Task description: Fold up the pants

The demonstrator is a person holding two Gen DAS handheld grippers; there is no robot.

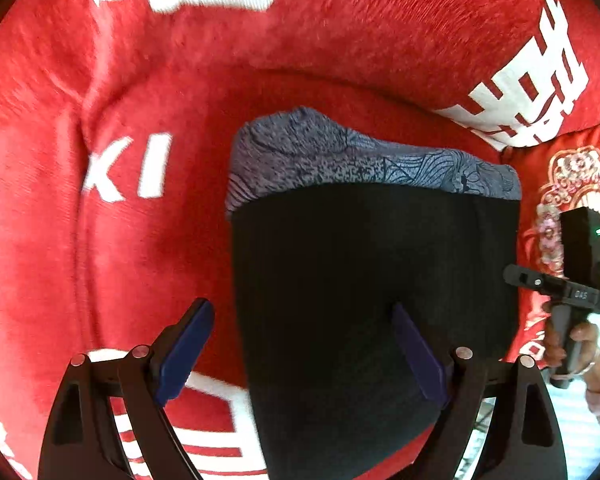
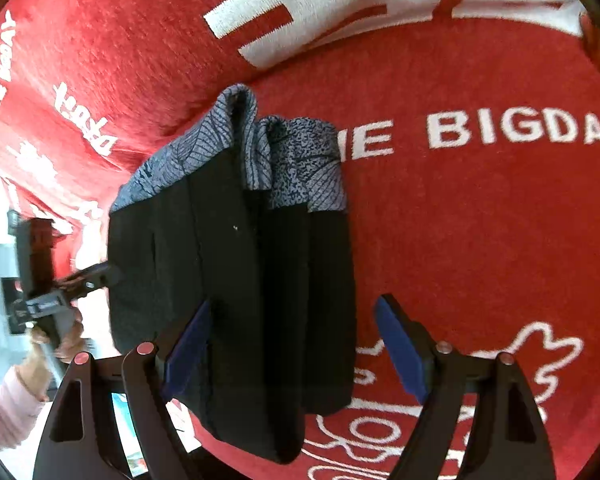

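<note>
Item: red plush cover, lettered in white, spread over a soft cushioned seat (a sofa, by the look of the upright back panel); it served as the bed for everything else.

Item: pants, black with a blue-grey patterned band at the far end. They lay on the cover in a narrow, already doubled stack, the band toward the back panel, the black end nearest the cameras. Judged light, limp and non-fragile; the cloth looked matte and unlikely to slip, but layers would slide on each other and sag if lifted by one point. Best hold, by judgement: the near black end, one tool to each corner, pinching all layers together so the stack could be carried over toward the band.

Item: left tool, jaws wide. One blue pad stood over the black cloth, the other pad over the cover beside the pants' left edge; nothing was pinched.

Item: right tool, jaws likewise wide and holding nothing. Its left pad stood above the black cloth, its right pad above the cover beyond the pants' right edge (whether either pad brushed the fabric could not be told).

Item: hand in a pale pink sleeve, gripping the right tool's handle beside the pants.
</note>
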